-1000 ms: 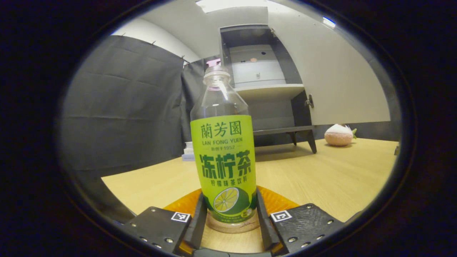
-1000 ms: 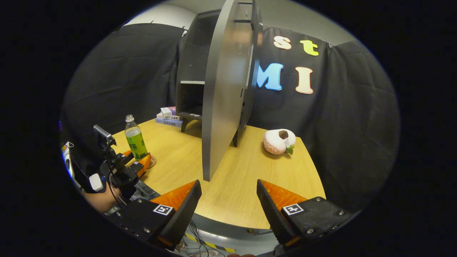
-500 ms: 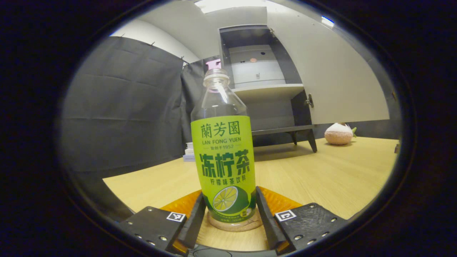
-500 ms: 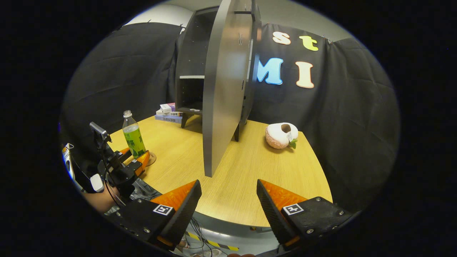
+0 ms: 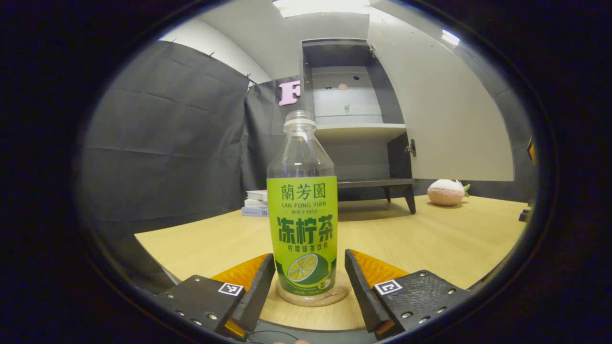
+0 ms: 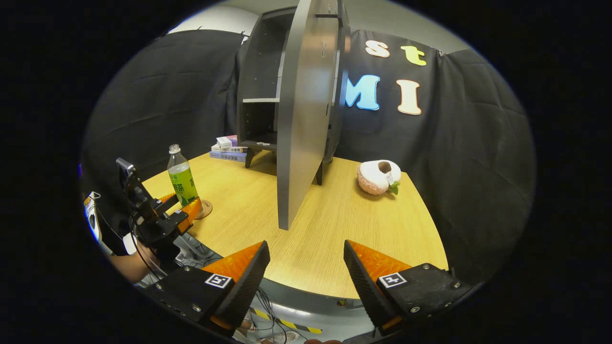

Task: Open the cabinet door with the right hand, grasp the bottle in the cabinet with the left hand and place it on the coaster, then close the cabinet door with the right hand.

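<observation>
One cabinet (image 5: 354, 119) stands on the table (image 6: 334, 229), its door (image 6: 303, 114) swung wide. Nearer, the bottle (image 5: 302, 215) sits upright on the coaster (image 5: 313, 297), the left gripper (image 5: 310, 282) spread either side without touching. Right gripper (image 6: 306, 272) hangs apart, empty.

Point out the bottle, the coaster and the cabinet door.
bottle (image 5: 302, 224): left gripper view, on its green label.
coaster (image 5: 339, 294): left gripper view, on its rim beside the bottle's base.
cabinet door (image 6: 303, 124): right gripper view, on its outer face.

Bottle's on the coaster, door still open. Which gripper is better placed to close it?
Right. The right gripper is open, empty and faces the cabinet door; the left gripper straddles the bottle on the coaster.
</observation>
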Demonstrator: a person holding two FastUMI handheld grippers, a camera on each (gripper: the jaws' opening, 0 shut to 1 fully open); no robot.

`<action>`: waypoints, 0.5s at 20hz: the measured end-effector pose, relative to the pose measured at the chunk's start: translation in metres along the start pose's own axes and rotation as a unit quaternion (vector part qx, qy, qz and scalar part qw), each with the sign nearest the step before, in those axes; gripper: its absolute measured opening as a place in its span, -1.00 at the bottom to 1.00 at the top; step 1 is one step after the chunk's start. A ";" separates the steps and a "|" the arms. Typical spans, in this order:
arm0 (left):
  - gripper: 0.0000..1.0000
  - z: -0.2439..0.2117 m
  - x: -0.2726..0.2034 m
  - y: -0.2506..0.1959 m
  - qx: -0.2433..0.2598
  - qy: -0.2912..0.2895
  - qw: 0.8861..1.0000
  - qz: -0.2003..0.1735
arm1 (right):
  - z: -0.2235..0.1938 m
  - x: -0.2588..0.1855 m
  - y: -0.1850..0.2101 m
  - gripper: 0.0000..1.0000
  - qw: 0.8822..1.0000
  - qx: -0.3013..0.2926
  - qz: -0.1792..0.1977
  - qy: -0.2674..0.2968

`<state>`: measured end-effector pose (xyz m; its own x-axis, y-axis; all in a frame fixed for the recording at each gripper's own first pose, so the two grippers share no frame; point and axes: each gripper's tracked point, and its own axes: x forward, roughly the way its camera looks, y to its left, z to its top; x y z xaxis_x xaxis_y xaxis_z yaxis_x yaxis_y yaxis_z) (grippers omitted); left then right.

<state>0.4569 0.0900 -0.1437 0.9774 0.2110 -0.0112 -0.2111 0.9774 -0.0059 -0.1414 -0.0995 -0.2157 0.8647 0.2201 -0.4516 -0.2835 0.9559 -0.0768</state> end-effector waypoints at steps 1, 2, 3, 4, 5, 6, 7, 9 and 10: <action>0.66 0.007 -0.003 0.000 0.004 -0.003 1.000 -0.005 | 0.006 -0.002 0.000 0.92 1.000 0.003 -0.001 -0.007; 0.58 0.016 -0.006 0.004 0.012 -0.005 1.000 -0.003 | 0.014 -0.005 -0.001 0.92 1.000 0.003 -0.003 -0.017; 0.75 0.023 -0.009 0.008 0.019 -0.004 1.000 -0.002 | 0.020 -0.005 -0.003 0.92 1.000 0.000 -0.005 -0.025; 0.66 0.031 -0.013 0.013 0.023 -0.003 1.000 -0.001 | 0.026 -0.006 -0.006 0.92 0.999 -0.003 -0.009 -0.031; 0.58 0.040 -0.017 0.014 0.018 -0.002 1.000 -0.008 | 0.031 -0.007 -0.008 0.92 0.999 -0.004 -0.015 -0.038; 0.67 0.051 -0.023 0.011 0.003 0.007 1.000 -0.026 | 0.040 -0.010 -0.012 0.92 0.999 -0.005 -0.021 -0.047; 0.66 0.066 -0.032 0.012 -0.009 0.006 0.999 -0.030 | 0.050 -0.012 -0.017 0.92 0.998 -0.010 -0.030 -0.059; 0.66 0.110 -0.052 0.013 -0.026 0.008 0.999 -0.040 | 0.073 -0.019 -0.019 0.92 0.996 -0.007 -0.026 -0.081; 0.68 0.133 -0.059 0.010 -0.026 0.011 0.998 -0.051 | 0.087 -0.026 -0.024 0.92 0.995 -0.004 -0.033 -0.096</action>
<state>0.3985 0.0884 -0.0102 0.9936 0.1087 -0.0292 -0.1103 0.9921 -0.0599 -0.1208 -0.1114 -0.1249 0.9443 0.1917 -0.2676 -0.2272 0.9678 -0.1085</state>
